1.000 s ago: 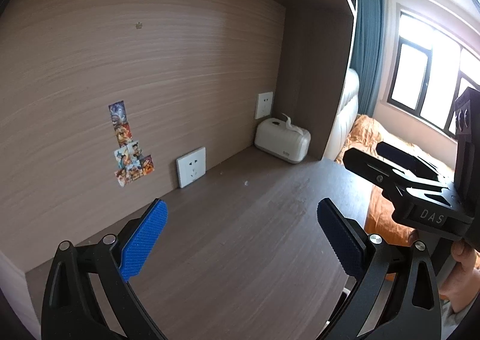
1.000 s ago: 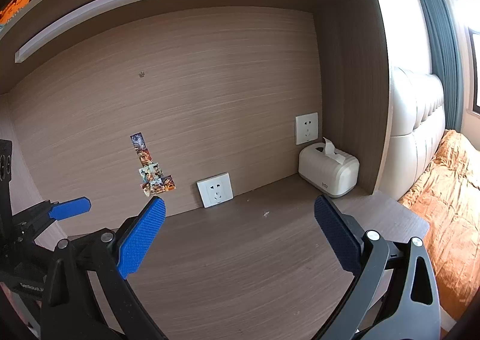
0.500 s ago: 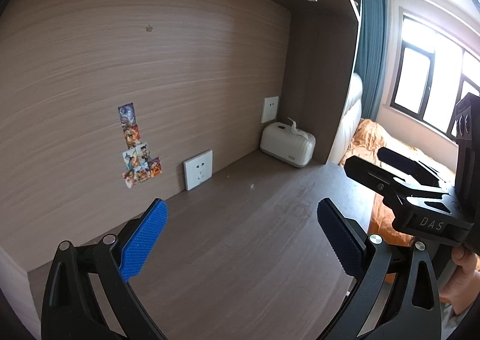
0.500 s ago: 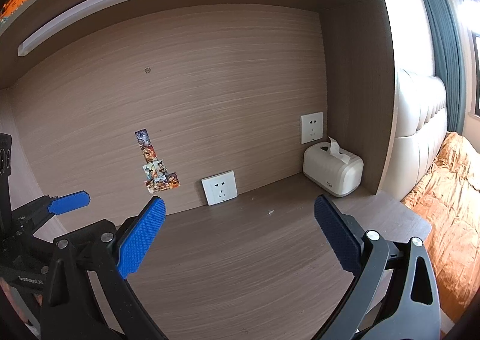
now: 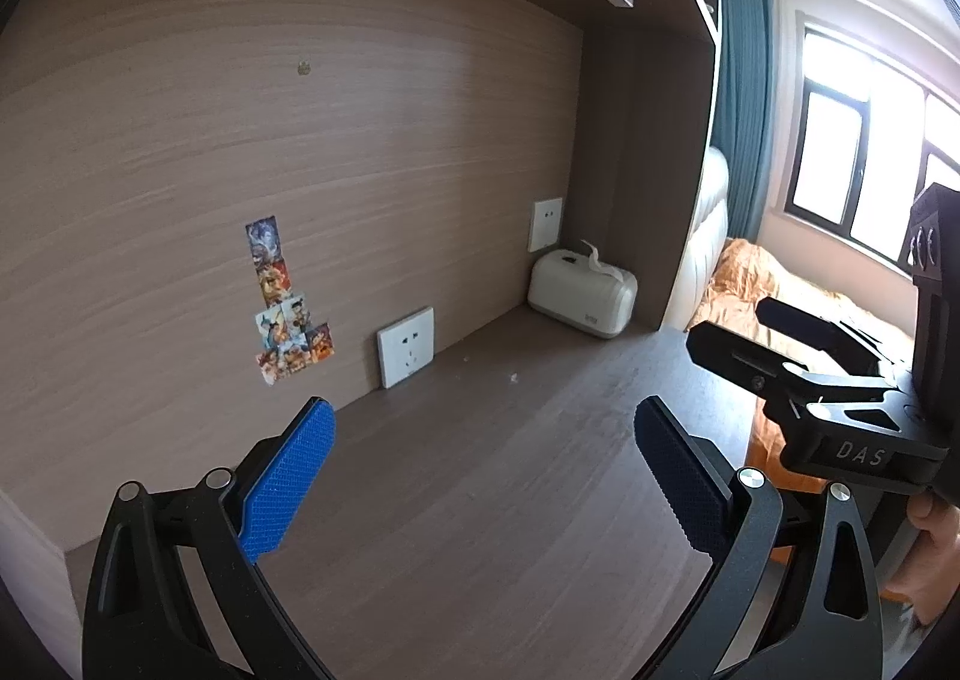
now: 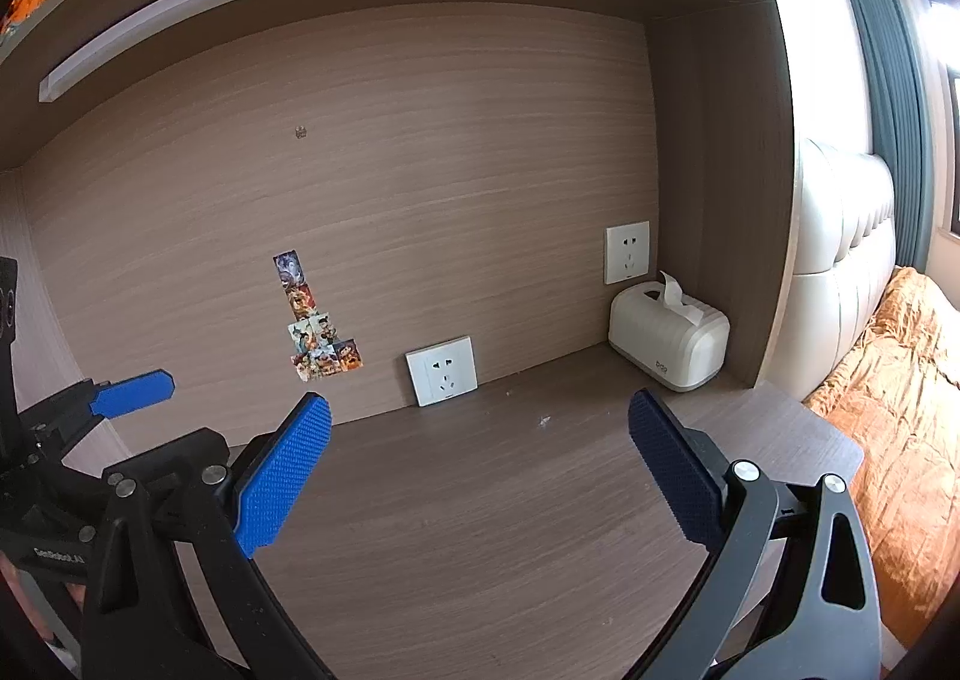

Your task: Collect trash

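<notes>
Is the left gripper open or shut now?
Open: the left gripper has its blue pads wide apart, holding nothing, above the desk.

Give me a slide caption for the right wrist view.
Open right hand-held gripper hovers over a brown desk holding a white tissue box and a small white scrap.

Tiny white scrap (image 6: 545, 421) (crumpled) on desk (image 6: 480, 530)

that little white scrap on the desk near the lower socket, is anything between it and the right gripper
Nothing visible. The white scrap lies on bare desk ahead of the open right gripper. The tissue box sits off to the right in the corner, the socket behind on the wall.
</notes>
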`<state>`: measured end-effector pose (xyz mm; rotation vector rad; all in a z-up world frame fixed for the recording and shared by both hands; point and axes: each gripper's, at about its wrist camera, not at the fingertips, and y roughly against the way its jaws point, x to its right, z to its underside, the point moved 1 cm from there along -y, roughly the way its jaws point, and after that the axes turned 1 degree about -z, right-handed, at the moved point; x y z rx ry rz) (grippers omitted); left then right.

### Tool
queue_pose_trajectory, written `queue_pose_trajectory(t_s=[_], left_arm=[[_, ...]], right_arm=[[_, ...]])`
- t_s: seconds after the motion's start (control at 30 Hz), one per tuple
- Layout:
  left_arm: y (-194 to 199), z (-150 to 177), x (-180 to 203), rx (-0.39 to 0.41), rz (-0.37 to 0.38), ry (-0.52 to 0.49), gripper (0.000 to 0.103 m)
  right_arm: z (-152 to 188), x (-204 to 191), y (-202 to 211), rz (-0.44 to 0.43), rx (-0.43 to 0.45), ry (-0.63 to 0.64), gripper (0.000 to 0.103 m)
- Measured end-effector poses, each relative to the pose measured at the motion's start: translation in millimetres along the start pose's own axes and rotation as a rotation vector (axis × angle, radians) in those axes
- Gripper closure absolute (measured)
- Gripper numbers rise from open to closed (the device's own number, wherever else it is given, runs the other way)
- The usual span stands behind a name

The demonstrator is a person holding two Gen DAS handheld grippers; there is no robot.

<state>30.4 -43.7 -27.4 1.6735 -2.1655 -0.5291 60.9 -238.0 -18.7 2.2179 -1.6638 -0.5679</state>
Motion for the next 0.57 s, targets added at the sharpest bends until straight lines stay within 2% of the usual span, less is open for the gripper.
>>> queue_pose_trajectory(t_s=[0.4, 0.5, 0.57], left_arm=[[-1.5, 1.4, -0.1, -0.002, -0.005, 0.004, 0.005], [-4.0, 2.7, -0.9, -0.025, 0.036, 0.008, 0.005], [-4.4, 3.5, -0.3, -0.027, 0.033, 0.003, 0.005]], right_arm=[[2.7, -0.9, -0.5, -0.001, -0.010, 0.000, 0.004], [3.6, -0.7, -0.9, -0.004, -0.016, 0.000, 0.004], [4.1, -0.9, -0.9, -0.002, -0.017, 0.004, 0.004]])
